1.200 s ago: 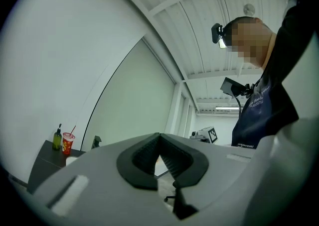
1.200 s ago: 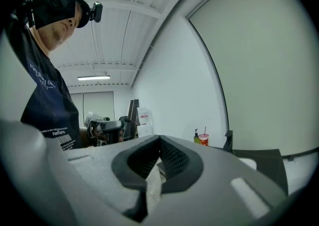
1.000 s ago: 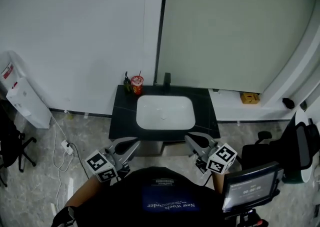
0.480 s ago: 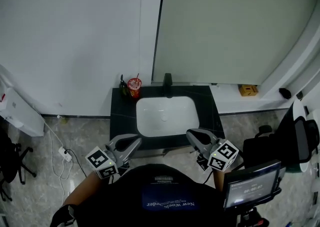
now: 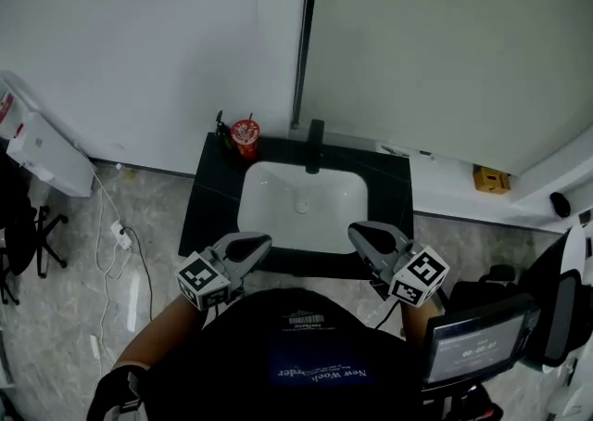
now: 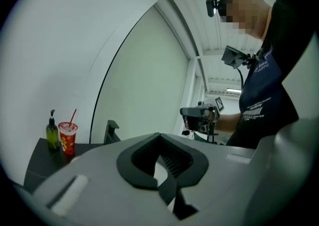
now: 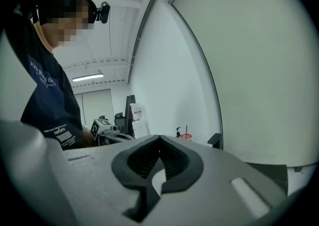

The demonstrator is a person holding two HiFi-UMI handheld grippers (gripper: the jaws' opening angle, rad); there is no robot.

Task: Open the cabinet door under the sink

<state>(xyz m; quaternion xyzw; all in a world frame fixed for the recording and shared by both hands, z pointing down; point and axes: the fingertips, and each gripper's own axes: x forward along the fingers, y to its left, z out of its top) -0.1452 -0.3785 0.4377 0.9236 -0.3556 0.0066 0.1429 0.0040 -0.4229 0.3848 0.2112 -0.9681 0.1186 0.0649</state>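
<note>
A black counter [image 5: 208,210] with a white basin [image 5: 301,206] and a black faucet [image 5: 315,144] stands against the wall. The cabinet door under it is hidden below the counter's front edge. My left gripper [image 5: 259,243] hangs at the front edge, left of the basin, jaws shut and empty; its own view [image 6: 159,135] shows the tips meeting. My right gripper [image 5: 357,232] is at the front edge on the right, also shut on nothing [image 7: 159,138]. Both point roughly level toward the wall.
A red cup with a straw [image 5: 245,134] and a dark soap bottle [image 5: 223,129] stand at the counter's back left corner. A white appliance [image 5: 46,164] and a cable with a plug [image 5: 119,234] are on the left. A yellow box [image 5: 489,178] lies on the ledge at right.
The sink has come closer and now lies right below me. Both grippers have moved forward and a little down, from short of the counter to its front edge. Jaws stay shut.
</note>
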